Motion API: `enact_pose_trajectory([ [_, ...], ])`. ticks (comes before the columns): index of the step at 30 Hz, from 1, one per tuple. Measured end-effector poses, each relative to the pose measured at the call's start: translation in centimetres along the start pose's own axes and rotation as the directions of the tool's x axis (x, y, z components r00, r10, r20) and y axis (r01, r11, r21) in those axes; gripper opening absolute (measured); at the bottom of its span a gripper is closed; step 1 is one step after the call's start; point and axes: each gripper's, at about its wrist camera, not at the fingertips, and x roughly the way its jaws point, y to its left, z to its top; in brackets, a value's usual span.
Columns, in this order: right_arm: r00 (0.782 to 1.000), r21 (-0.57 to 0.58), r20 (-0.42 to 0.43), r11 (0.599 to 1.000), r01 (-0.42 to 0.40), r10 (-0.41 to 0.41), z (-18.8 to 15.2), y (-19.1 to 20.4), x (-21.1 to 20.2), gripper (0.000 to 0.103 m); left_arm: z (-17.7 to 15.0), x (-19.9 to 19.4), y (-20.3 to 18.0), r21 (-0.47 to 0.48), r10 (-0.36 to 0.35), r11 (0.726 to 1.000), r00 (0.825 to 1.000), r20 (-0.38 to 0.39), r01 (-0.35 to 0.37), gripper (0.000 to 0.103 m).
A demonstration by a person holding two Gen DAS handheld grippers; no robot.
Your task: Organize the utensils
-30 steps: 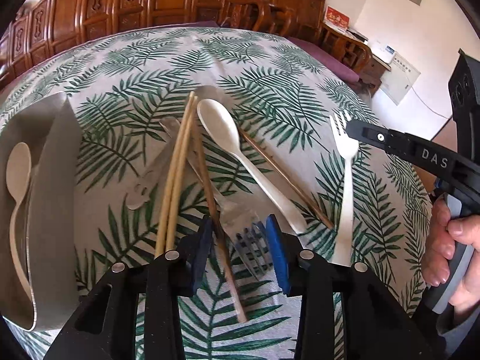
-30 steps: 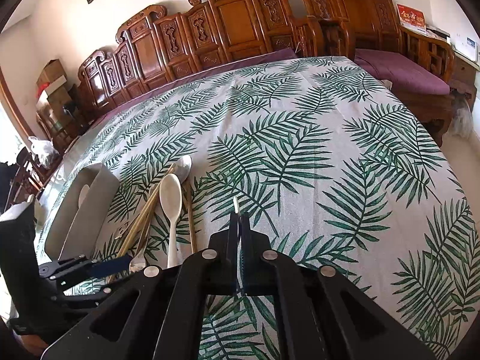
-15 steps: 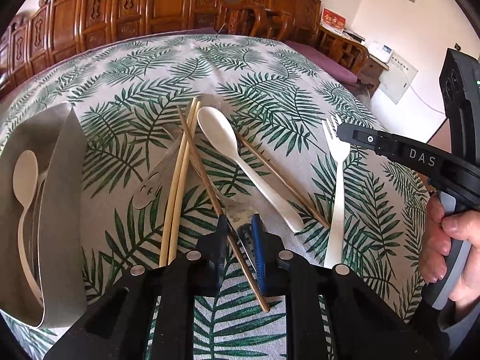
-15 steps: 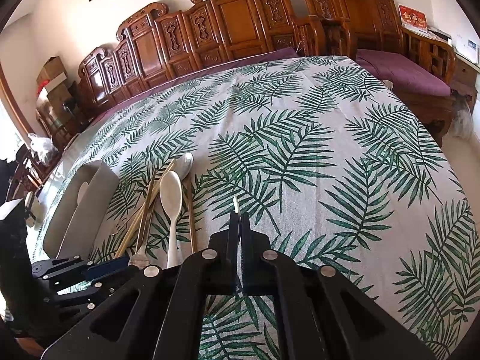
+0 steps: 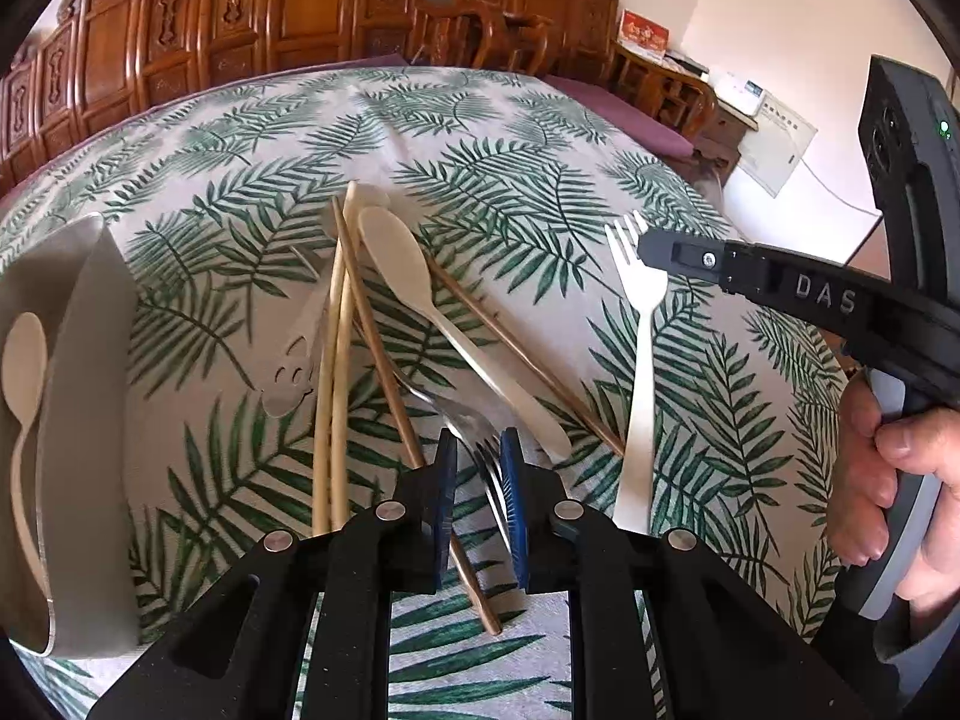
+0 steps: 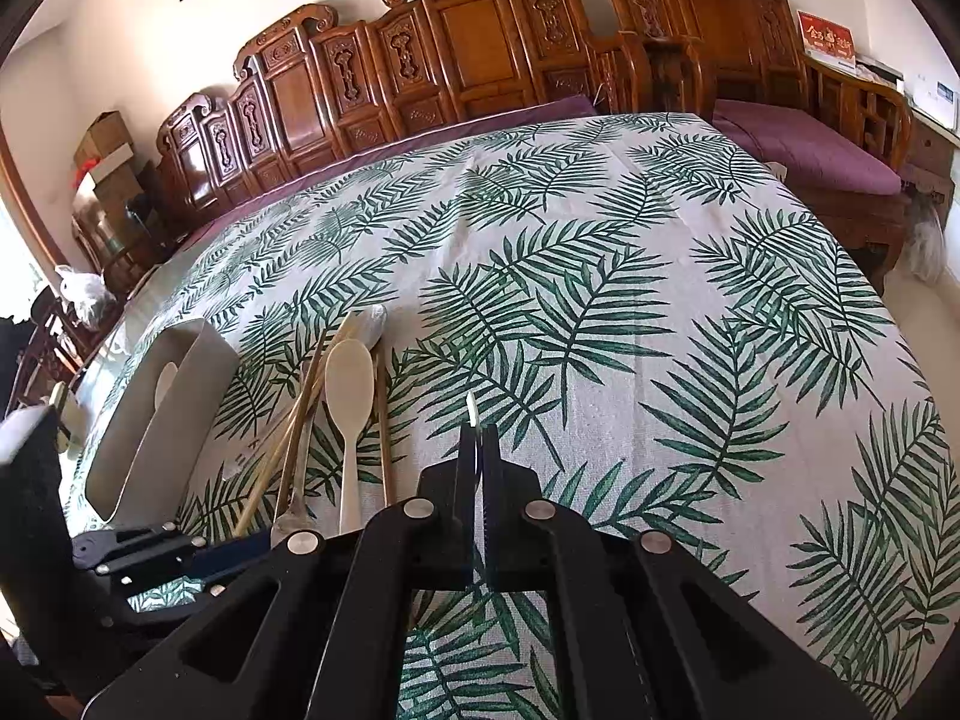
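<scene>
Left gripper [image 5: 477,468] points down over the utensil pile with its blue pads narrowed around the tines of a metal fork [image 5: 465,420]; the jaws are nearly together, and the fork head sits between them and looks gripped. Its own camera shows what the other cannot: the white plastic fork [image 5: 639,360] lying full length on the leaf-print tablecloth [image 5: 510,192], its tines under the tip of the right gripper [image 5: 651,249], and a hand [image 5: 888,480] wrapped on that gripper's handle. It also shows a cream spoon [image 5: 24,372] lying inside the grey tray [image 5: 90,360] at the left, the pale chopsticks [image 5: 336,372], a brown chopstick [image 5: 384,360] crossing them, and the long cream spoon [image 5: 432,312] in the pile. From the right wrist view, the right gripper's [image 6: 477,462] jaws are fully pressed together with only a thin white sliver poking out in front, while the tray [image 6: 174,396] and pile sit off to the left.
</scene>
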Motion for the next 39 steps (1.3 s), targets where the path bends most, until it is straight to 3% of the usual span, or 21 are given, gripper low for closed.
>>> enact_pose_trajectory([
  [9,1.000,-0.005,0.003,1.000,-0.009,0.009,0.1,0.1,-0.1,0.003,0.9,-1.6,1.4,-0.053,-0.043,0.998,0.999,0.001,0.043,0.003],
  [14,1.000,-0.009,0.005,1.000,-0.011,0.011,0.1,0.4,-0.2,0.003,1.5,-3.4,1.9,-0.077,-0.092,0.993,0.995,0.023,0.094,0.002],
  [39,0.997,-0.076,0.040,0.995,-0.062,0.065,-0.1,3.6,-1.9,0.003,3.1,-11.5,3.0,-0.066,-0.108,0.991,0.979,0.170,0.120,0.002],
])
